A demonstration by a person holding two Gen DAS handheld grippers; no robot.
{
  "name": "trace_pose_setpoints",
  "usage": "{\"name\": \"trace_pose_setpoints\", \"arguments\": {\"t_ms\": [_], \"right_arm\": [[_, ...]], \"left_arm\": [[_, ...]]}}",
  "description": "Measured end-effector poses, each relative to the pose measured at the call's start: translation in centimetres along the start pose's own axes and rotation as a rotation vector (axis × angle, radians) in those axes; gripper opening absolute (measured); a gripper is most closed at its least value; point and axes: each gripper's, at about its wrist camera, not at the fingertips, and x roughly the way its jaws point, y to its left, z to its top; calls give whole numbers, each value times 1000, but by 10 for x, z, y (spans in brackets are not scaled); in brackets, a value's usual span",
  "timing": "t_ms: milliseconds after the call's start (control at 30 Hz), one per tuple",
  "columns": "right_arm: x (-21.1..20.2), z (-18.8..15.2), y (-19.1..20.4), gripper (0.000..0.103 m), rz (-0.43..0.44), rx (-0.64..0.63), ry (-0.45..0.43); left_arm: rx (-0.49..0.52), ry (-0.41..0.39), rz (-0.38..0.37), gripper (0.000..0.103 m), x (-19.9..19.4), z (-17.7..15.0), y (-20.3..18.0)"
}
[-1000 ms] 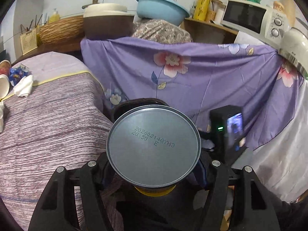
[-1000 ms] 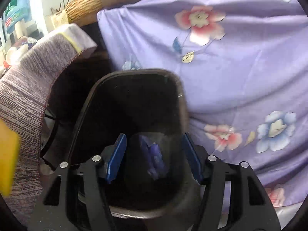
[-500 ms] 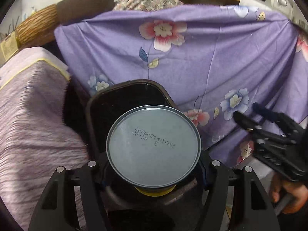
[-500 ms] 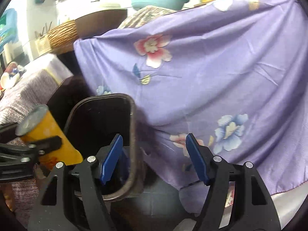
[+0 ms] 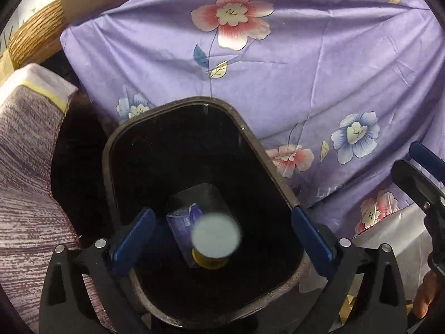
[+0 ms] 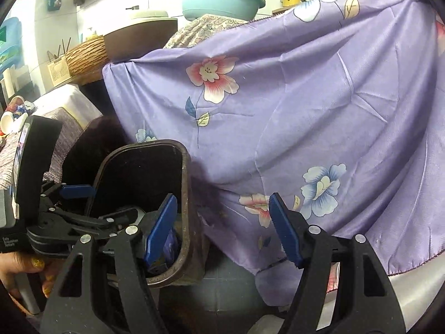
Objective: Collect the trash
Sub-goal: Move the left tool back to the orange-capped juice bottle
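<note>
One can (image 5: 216, 236) dropped free into the bin (image 5: 178, 105); left claw (image 5: 222, 239) just sprang wide, right claw (image 6: 222, 225) spread, empty; cups (image 6: 11, 117) remained far left.

A purple floral cloth (image 6: 306, 105) hangs over the counter's front edge. On that counter a teal plastic basin (image 6: 219, 0) sits atop a paisley cloth (image 6: 200, 26), with a brown lidded pot (image 6: 139, 37) just beside a woven basket (image 6: 86, 55) further left.
</note>
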Motion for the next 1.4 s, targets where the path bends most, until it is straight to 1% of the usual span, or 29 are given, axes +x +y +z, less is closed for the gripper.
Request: {"name": "trace_pose_setpoints", "arguments": {"t_ms": [100,167,233,267,333,467,600,833,933,1067,1167,1267,1300,1400], "right_arm": [[-8,5,0,72,-1,6,-23],[-15,10,-1,72,-6,9,-42],[-23,16,-3,77,-16,16,-61],[-25,17,-3,81,-19,19,-67],[-30,22,-4,82,-24,22,-79],[-35,29,1,82,-20,15,-97],[-36,33,15,83,27,4,-92],[-46,34,76,83,138,-94,-101],[-56,35,109,83,199,-149,-118],[-70,36,150,83,279,-215,-145],[-79,35,178,83,331,-257,-156],[-85,34,201,83,377,-284,-158],[-85,34,201,84,377,-284,-158],[-91,32,223,84,416,-321,-152]], "left_arm": [[22,-4,12,98,-8,-3,-3],[17,-15,24,98,-15,-6,-2],[-4,-35,6,98,-30,-10,0],[-13,-49,-6,98,-38,-12,1],[-17,-93,-20,98,-61,-16,0],[-16,-157,-30,98,-103,-26,0],[-13,-218,-14,98,-143,-37,8],[-50,-340,39,98,-210,-53,42],[-75,-378,92,98,-232,-62,59],[-102,-408,167,98,-255,-73,81],[-120,-433,245,98,-274,-88,103],[-144,-439,308,98,-286,-102,121],[-157,-438,331,98,-291,-109,130],[-195,-431,389,98,-303,-129,157]]}}
